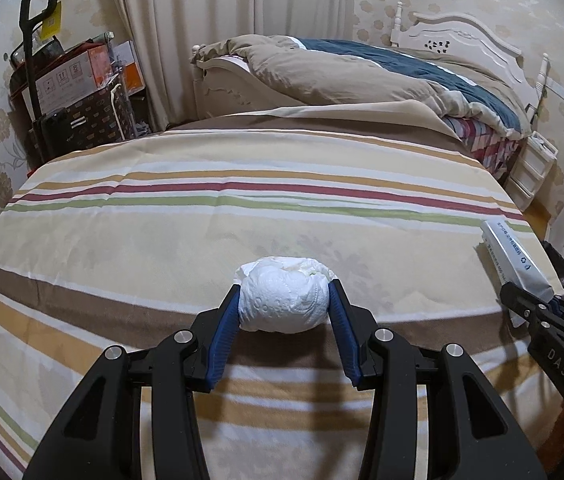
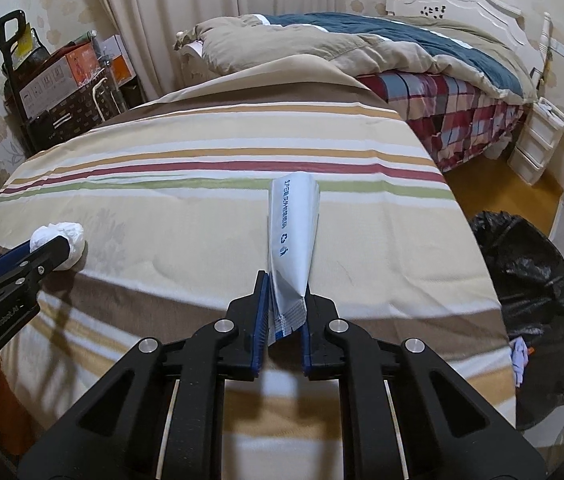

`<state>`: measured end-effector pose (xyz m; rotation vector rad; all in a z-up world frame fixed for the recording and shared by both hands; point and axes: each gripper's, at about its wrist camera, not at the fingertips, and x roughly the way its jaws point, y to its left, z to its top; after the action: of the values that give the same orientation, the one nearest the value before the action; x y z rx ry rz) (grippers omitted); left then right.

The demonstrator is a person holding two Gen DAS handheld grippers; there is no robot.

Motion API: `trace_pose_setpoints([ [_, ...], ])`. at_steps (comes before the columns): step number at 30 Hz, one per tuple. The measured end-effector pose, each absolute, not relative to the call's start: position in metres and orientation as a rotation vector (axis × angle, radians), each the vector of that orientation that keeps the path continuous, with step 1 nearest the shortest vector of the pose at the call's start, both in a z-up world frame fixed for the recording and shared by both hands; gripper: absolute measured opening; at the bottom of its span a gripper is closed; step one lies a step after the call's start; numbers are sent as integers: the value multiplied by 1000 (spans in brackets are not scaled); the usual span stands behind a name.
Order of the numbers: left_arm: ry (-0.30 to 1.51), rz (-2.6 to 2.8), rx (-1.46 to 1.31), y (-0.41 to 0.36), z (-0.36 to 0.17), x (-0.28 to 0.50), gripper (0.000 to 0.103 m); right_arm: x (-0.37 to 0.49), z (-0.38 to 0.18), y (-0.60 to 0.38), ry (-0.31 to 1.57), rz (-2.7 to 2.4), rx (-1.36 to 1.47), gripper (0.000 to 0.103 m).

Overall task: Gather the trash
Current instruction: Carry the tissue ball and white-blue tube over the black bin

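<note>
White paper wad (image 1: 283, 300) sits clamped between the blue pads (image 1: 229, 328) of the left gripper (image 1: 285, 308), jaws part-closed to the wad's width and squeezing its sides. It rides just above the striped bedspread (image 1: 242, 200), near the front edge. Grip is across the middle, likely so the soft ball can't roll out.

Right gripper (image 2: 285, 308) is pinched nearly fully closed on the crushed tail end of a flattened silver-white carton (image 2: 291, 228). The rest of the carton sticks forward past the fingertips, over the bedspread. Holding the collapsed end makes sense: it's the only part thin enough for a tight pinch.

Both tools angle steeply down toward the bed, side by side, well apart; each shows at the edge of the other's view.

Black-lined trash bin (image 2: 529, 280) stands on the floor just off the bed's right corner, some scraps already inside. Nearest to the right gripper, so the carton probably goes first. Neither piece is over the bin yet.
</note>
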<state>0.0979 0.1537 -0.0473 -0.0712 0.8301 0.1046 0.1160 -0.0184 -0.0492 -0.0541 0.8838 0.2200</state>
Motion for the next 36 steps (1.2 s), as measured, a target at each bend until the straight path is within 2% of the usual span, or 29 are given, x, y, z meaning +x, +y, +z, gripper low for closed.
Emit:
trace_pose_setpoints([
  [36, 740, -99, 7, 39, -20, 49, 45, 27, -16, -125, 745, 91, 48, 13],
])
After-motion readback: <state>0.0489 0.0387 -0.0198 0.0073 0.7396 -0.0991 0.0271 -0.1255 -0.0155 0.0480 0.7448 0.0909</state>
